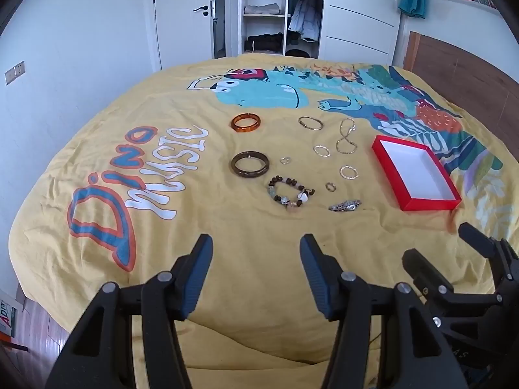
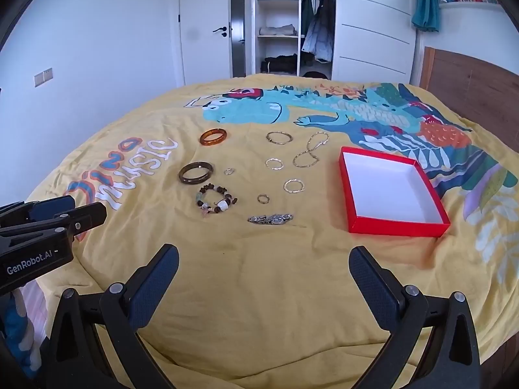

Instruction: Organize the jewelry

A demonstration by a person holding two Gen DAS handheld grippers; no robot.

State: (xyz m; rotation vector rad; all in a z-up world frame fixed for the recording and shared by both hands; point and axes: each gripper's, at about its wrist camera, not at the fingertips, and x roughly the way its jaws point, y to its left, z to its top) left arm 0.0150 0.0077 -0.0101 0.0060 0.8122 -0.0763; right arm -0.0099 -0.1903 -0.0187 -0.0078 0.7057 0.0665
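Jewelry lies spread on a yellow bedspread (image 1: pixel 227 227): an amber bangle (image 1: pixel 246 123), a dark brown bangle (image 1: pixel 250 164), a beaded bracelet (image 1: pixel 291 192), a silver chain heap (image 1: pixel 344 206), a gold chain (image 1: pixel 345 136), a thin hoop (image 1: pixel 310 123) and several small rings. An open red box (image 1: pixel 416 172) with a white inside stands to their right and holds nothing. My left gripper (image 1: pixel 256 243) hovers open near the bed's front, short of the jewelry. My right gripper (image 2: pixel 264 254) also stands open, wider, below the silver chain heap (image 2: pixel 271 218) and the red box (image 2: pixel 389 191).
The bedspread carries a dinosaur print (image 1: pixel 292 90) and lettering. Behind the bed stand an open wardrobe (image 1: pixel 279 13), a white door (image 1: pixel 185 16) and a wooden headboard (image 1: pixel 470 74) at the right. Wooden floor (image 1: pixel 29 330) shows at the lower left.
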